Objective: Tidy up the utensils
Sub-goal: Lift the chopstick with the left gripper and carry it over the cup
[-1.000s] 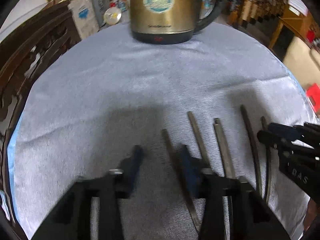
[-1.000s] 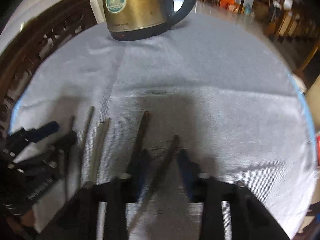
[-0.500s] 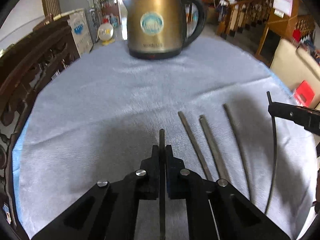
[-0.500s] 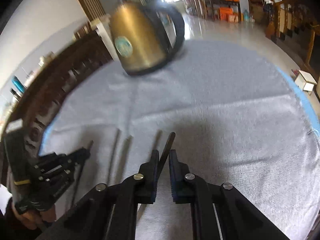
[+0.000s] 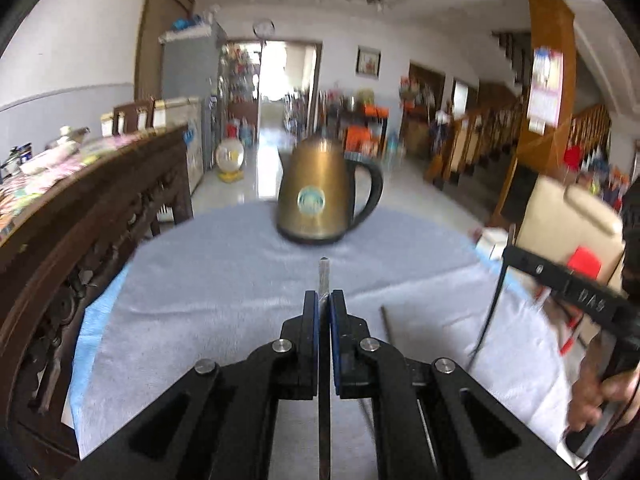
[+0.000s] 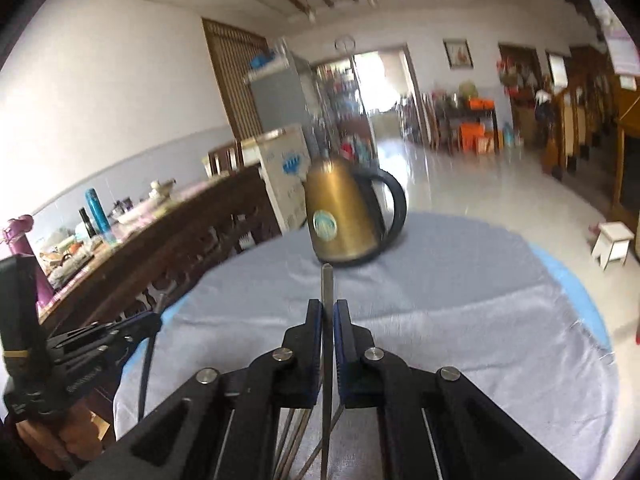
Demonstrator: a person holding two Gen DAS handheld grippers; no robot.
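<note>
My left gripper (image 5: 324, 300) is shut on a thin metal chopstick (image 5: 323, 274) and holds it lifted above the blue-grey cloth (image 5: 224, 280); its tip points toward the kettle. My right gripper (image 6: 328, 308) is shut on another metal chopstick (image 6: 327, 284), also lifted. Each gripper shows in the other's view: the right one (image 5: 560, 276) with its chopstick hanging down, the left one (image 6: 120, 332) likewise. More chopsticks (image 6: 296, 432) lie on the cloth below the right gripper, and one (image 5: 386, 324) lies right of the left gripper.
A brass-coloured electric kettle (image 5: 320, 196) with a black handle stands at the far side of the round table; it also shows in the right wrist view (image 6: 344, 216). A dark carved wooden chair back (image 5: 80, 240) runs along the left edge. A white stool (image 6: 612, 244) stands on the floor.
Both grippers, shut on their chopsticks, have risen and tilted up from the cloth; the views now show the room beyond the table. A second ago both were open over the chopsticks.
</note>
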